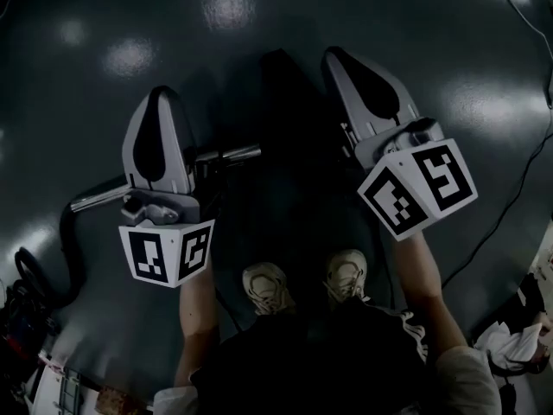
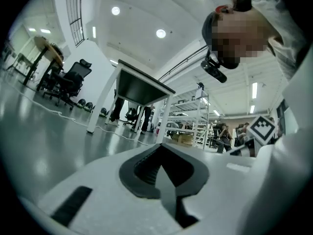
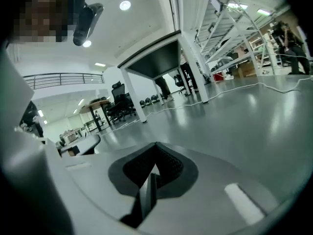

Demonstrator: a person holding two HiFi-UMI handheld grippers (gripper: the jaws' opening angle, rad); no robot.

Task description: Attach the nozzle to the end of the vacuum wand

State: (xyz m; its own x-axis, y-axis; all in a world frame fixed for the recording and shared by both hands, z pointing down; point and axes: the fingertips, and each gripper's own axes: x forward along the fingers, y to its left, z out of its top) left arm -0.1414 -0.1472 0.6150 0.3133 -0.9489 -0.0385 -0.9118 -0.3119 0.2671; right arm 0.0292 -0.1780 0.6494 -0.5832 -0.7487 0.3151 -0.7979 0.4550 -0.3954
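The vacuum wand, a chrome tube (image 1: pixel 233 155), lies on the dark floor. It passes behind my left gripper and shows again at its left end (image 1: pixel 97 199), where a black hose (image 1: pixel 71 253) curves away. My left gripper (image 1: pixel 160 93) hovers over the wand, shut and empty. Further right, my right gripper (image 1: pixel 333 54) is also shut with nothing in it. Both gripper views look out across the room over closed jaws, the left gripper (image 2: pixel 161 147) and the right gripper (image 3: pixel 156 145). A dark long shape (image 1: pixel 285 128) lies between the grippers; I cannot tell whether it is the nozzle.
The person's shoes (image 1: pixel 268 288) stand just below the grippers. Black cables (image 1: pixel 518 188) run along the right side. Clutter sits at the bottom left (image 1: pixel 26 318) and bottom right (image 1: pixel 518 344). A white-legged table (image 2: pixel 142 89), office chairs (image 2: pixel 68 82) and shelving (image 3: pixel 230 28) stand further off.
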